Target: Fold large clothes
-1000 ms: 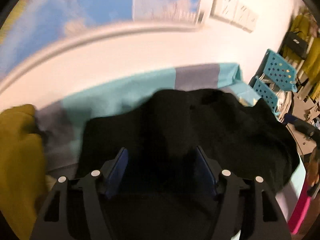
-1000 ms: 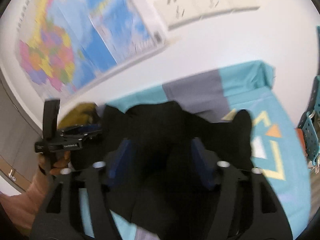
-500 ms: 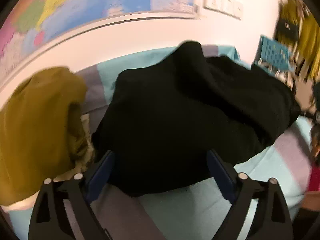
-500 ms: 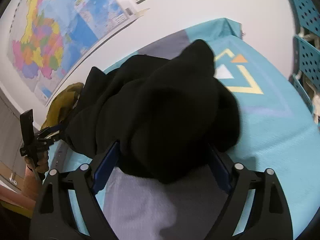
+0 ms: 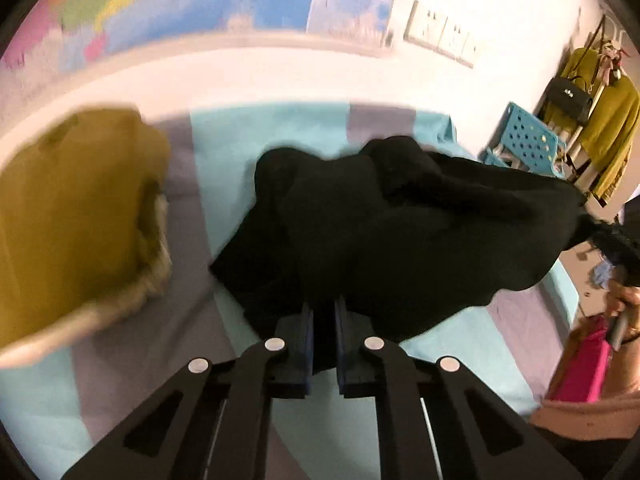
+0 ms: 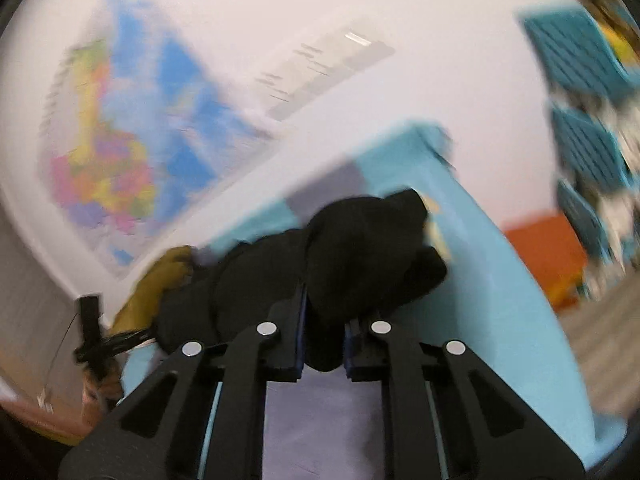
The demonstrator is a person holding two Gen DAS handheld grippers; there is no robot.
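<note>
Left wrist view looks down steeply along its claw, very close to the black cloth, right wrist view looks flatter past its claw, both share cloth, blue cover, map wall.

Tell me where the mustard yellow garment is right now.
In the left wrist view the mustard yellow garment lies at the left on the teal and grey cover, beside the black garment, near the wall.

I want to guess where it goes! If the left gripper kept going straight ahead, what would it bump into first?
Probably more of the black garment: the left gripper already pinches its near edge, and the heap fills the path ahead.
</note>
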